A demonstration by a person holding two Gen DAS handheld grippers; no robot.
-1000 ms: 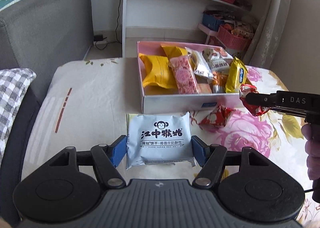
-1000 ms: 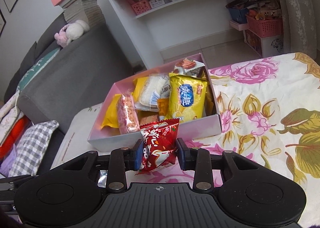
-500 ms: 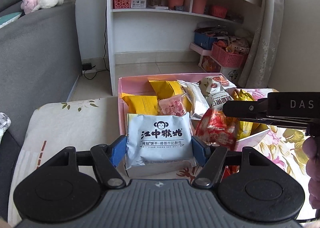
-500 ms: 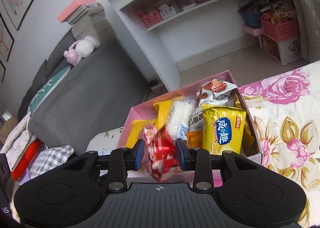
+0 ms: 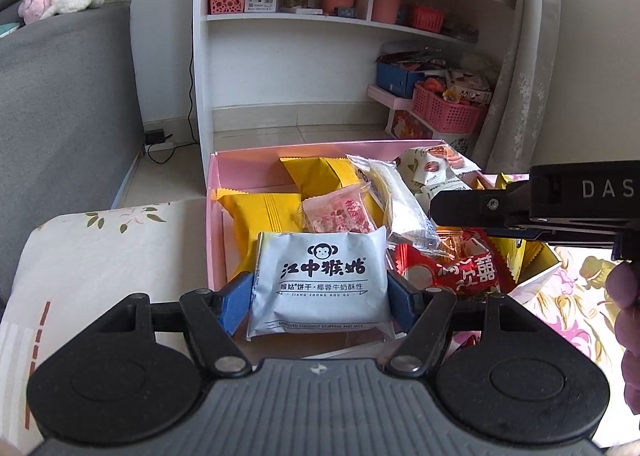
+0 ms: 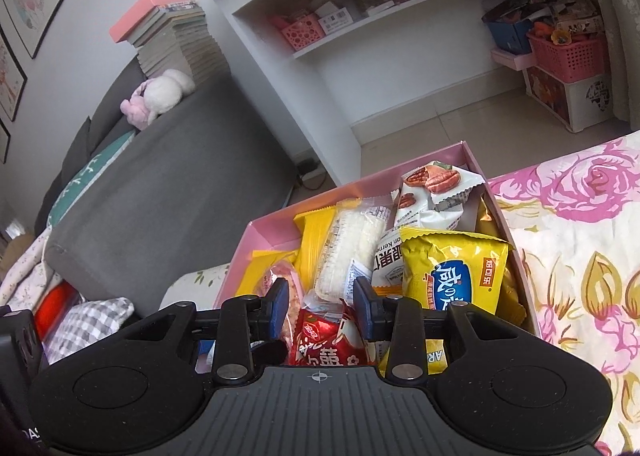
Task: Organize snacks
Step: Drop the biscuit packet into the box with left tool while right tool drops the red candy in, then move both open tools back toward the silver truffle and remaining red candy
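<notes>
My left gripper [image 5: 320,296] is shut on a white monkey-logo biscuit packet [image 5: 320,284] and holds it over the near edge of the pink snack box [image 5: 214,215]. My right gripper [image 6: 322,306] hangs over the box with its jaws spread apart. The red snack packet [image 6: 328,336] lies below and between the fingers, resting in the box, apart from the pads. The red packet also shows in the left wrist view [image 5: 460,272], under the right gripper [image 5: 460,211]. The box holds yellow, pink and white packets.
The box sits on a floral tablecloth [image 6: 580,256]. A yellow chip bag [image 6: 452,276] stands in the box at the right. A grey sofa [image 5: 60,103] is to the left and a white shelf unit [image 5: 300,35] stands behind.
Both grippers moved forward over the pink box. My right gripper opened and let the red packet drop into the box. My left gripper kept its hold on the white packet.
</notes>
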